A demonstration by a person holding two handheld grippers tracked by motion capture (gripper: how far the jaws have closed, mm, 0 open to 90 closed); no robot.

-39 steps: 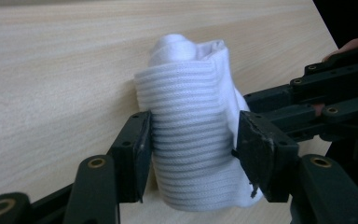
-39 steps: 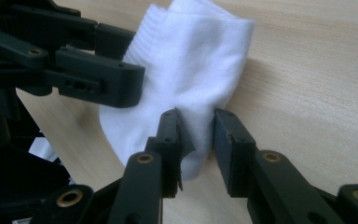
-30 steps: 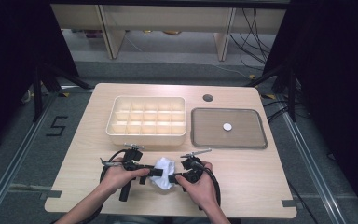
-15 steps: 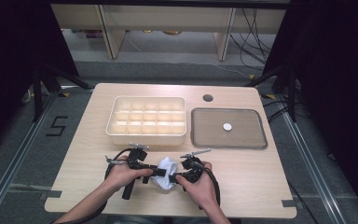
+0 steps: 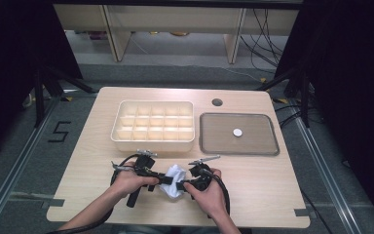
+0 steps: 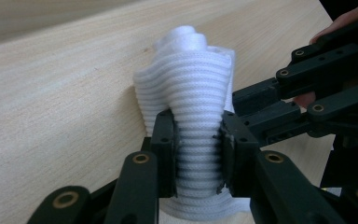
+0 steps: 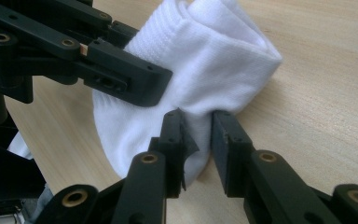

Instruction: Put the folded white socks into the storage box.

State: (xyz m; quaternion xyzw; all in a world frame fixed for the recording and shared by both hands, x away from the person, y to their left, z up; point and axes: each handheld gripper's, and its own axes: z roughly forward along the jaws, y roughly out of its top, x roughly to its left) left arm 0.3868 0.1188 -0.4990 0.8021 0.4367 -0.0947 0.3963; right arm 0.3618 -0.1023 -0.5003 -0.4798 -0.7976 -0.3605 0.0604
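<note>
A white sock (image 5: 174, 175) is bunched up near the table's front edge, between both hands. My left gripper (image 5: 164, 179) has just been closing its jaws, and they now squeeze the ribbed cuff (image 6: 198, 116) between the pads. My right gripper (image 5: 181, 184) pinches a fold of the sock's smooth part (image 7: 223, 51), and its jaws have drawn in slightly. In the right gripper view the left gripper's fingers (image 7: 121, 70) reach in from the upper left and lie against the sock. The right gripper's fingers (image 6: 270, 100) cross the right side of the left gripper view, touching the sock.
A cream box (image 5: 153, 142) with several compartments stands behind the hands at mid-table. To its right lies a grey tray (image 5: 219, 141) with a small white disc (image 5: 237, 132) on it. A round hole (image 5: 217, 102) is in the tabletop's far edge.
The left gripper's jaws have closed onto the sock's cuff. The sock is bunched tighter between the two grippers. Both hands stay where they were.
</note>
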